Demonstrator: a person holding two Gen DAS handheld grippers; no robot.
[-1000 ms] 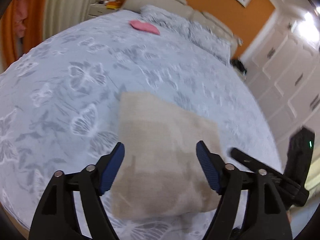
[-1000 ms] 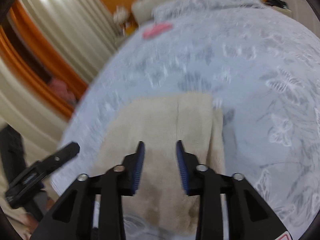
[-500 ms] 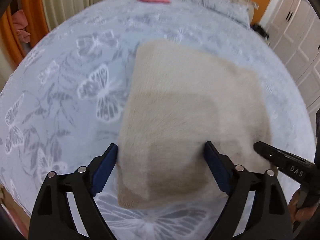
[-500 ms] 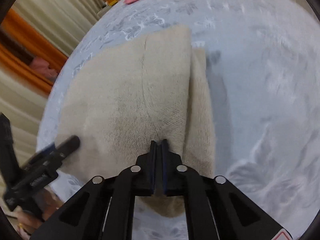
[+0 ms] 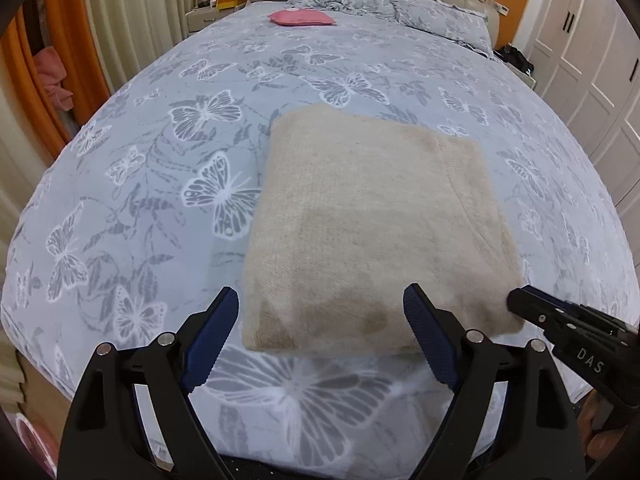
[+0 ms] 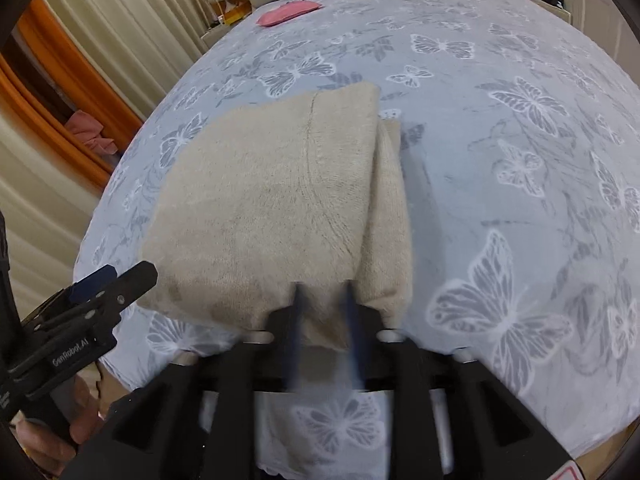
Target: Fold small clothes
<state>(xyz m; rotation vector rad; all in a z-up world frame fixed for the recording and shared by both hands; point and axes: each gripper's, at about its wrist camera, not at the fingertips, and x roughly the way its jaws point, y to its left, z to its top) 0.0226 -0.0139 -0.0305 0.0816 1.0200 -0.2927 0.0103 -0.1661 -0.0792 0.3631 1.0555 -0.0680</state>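
Blue ribbed pads line the fingers of the left gripper (image 5: 320,336), which stands wide apart and empty, one finger at each side of the near edge of the folded beige knit garment (image 5: 372,224), just short of the cloth and holding none of it. The right gripper (image 6: 323,312) is at the garment's near right corner. Its fingers are blurred in the right wrist view, with a gap between them and a fold of knit bulging into that gap; whether they pinch the cloth or are letting it go I cannot tell.

The garment lies as a thick, roughly square bundle on the grey butterfly-print bedspread (image 5: 132,184), close to the foot edge of the bed. Along its right side a second layer sticks out from under the top panel, so the stack is not quite flush. Beyond the garment, towards the headboard, a pink item (image 5: 301,17) sits on the spread in front of the pillows (image 5: 384,0).

The fold looks close to finished, and the risks lie in how the grippers leave it. If the right fingers have the corner caught, pulling back would drag the top layer and open the bundle. The fuzzy knit could also snag on the ribbed pads. The bundle sits near the bed's edge, so a nudge towards the person could slide it off the slick spread. Squaring the protruding right layer by pushing may bunch it up rather than align it.
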